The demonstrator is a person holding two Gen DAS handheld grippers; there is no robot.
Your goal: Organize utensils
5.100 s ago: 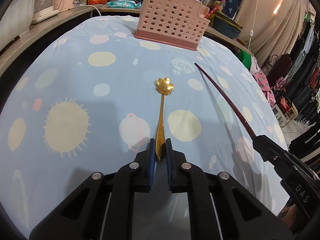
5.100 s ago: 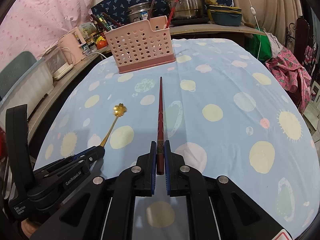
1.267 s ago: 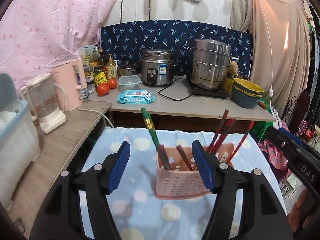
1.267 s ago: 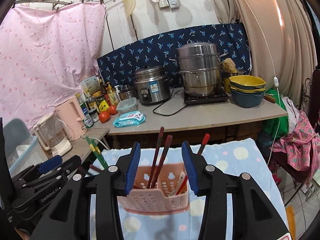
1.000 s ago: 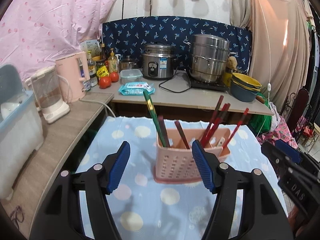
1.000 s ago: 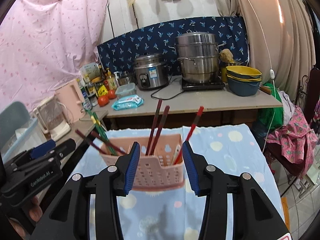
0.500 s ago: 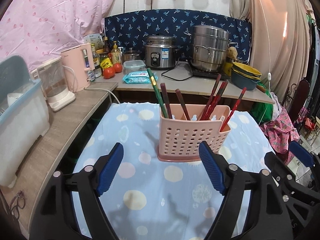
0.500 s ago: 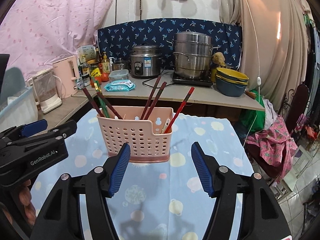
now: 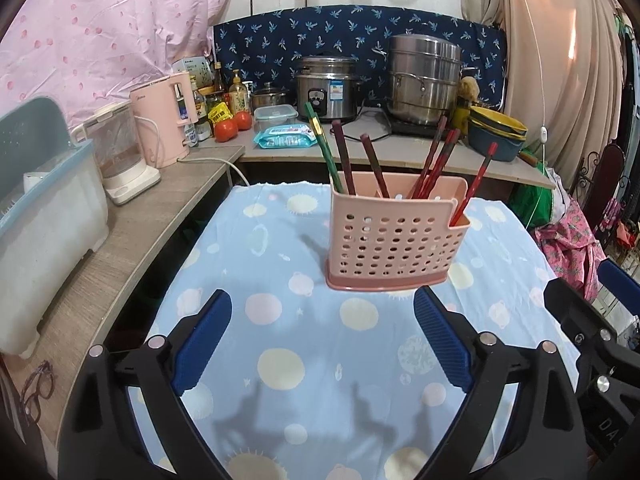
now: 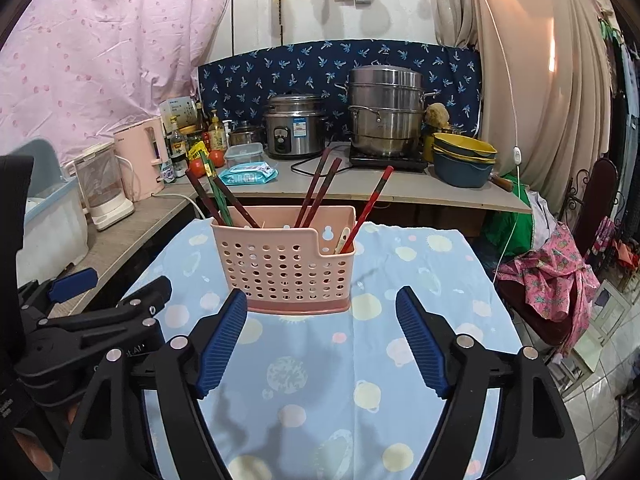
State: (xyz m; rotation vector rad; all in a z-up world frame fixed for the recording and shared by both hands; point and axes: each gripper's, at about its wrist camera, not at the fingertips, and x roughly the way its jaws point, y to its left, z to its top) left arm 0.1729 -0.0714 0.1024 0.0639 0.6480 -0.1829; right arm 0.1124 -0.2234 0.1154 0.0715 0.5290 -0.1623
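Left gripper (image 9: 322, 336) and right gripper (image 10: 320, 338) both empty, jaws just been opening and now wide apart with nothing between, hovering over the near end of the tablecloth (image 9: 320, 364). Pink utensil basket (image 10: 285, 264) stands near the cloth's far edge, chopsticks (image 10: 316, 194) leaning upright inside, probably sorted by compartment. Legible writing: partial "DA" on the right gripper's body in the left view; cooker label unreadable.

Surface under a pale blue cloth, one pink basket on it

The surface (image 9: 320, 344) wears a blue cloth (image 10: 416, 280) printed with suns, planets and pale dots. A perforated pink utensil basket (image 9: 394, 240) stands upright directly on the cloth, ahead of the left claw (image 9: 320, 344) and ahead of the right claw (image 10: 320, 344), touching neither; bare cloth lies between each claw's fingers.
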